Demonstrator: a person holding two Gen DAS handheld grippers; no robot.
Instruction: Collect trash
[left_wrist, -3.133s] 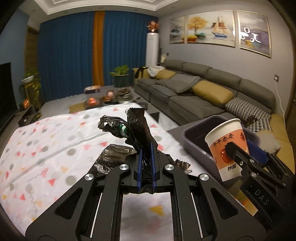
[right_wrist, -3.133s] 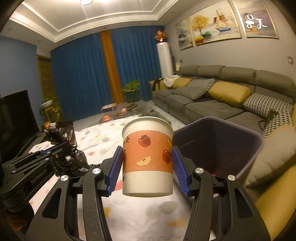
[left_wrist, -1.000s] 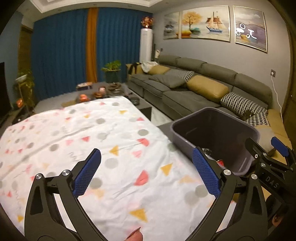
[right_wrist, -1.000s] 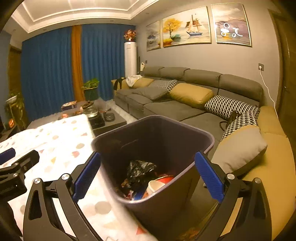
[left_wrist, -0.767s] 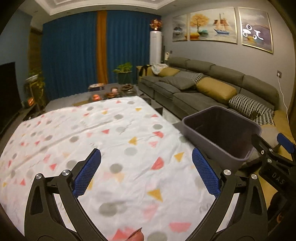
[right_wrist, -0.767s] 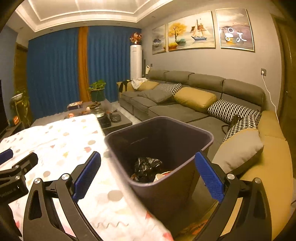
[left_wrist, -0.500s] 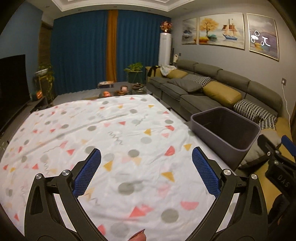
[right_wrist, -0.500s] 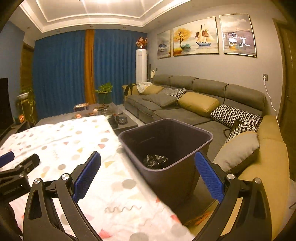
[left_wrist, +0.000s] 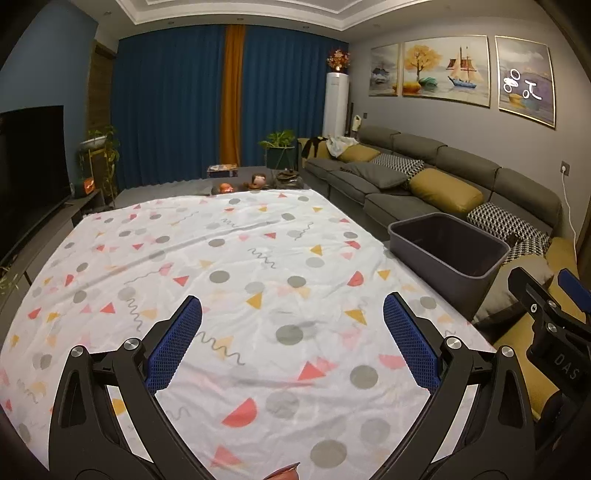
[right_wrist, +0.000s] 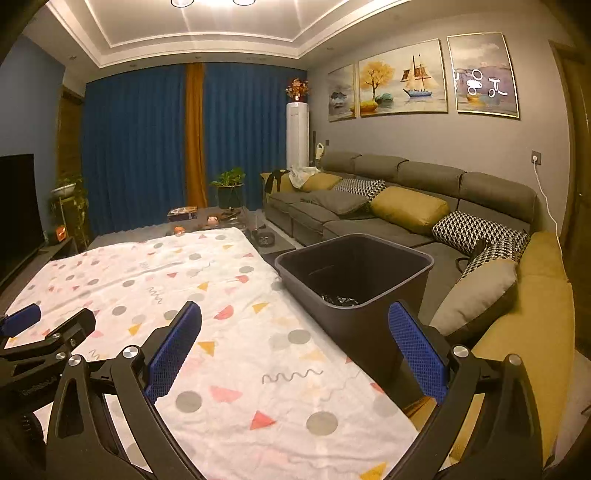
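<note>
Patterned cloth covered the desk (left_wrist: 258, 258) beneath both tools, left tool (left_wrist: 291, 341) and right tool (right_wrist: 295, 347) spread apart, empty. Ahead-right of them stood the trash bin (right_wrist: 391, 306), black bag (right_wrist: 340, 300) inside.

Warm, dim room lighting is coming from ceiling spotlights (right_wrist: 207, 2) glaring at the right wrist view's top edge. Fisheye distortion is bending both frames' edges, corners darkening.

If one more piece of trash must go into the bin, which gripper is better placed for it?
Probably the right gripper: open and empty, with the grey bin just ahead. The left gripper, also open, faces the tablecloth.
</note>
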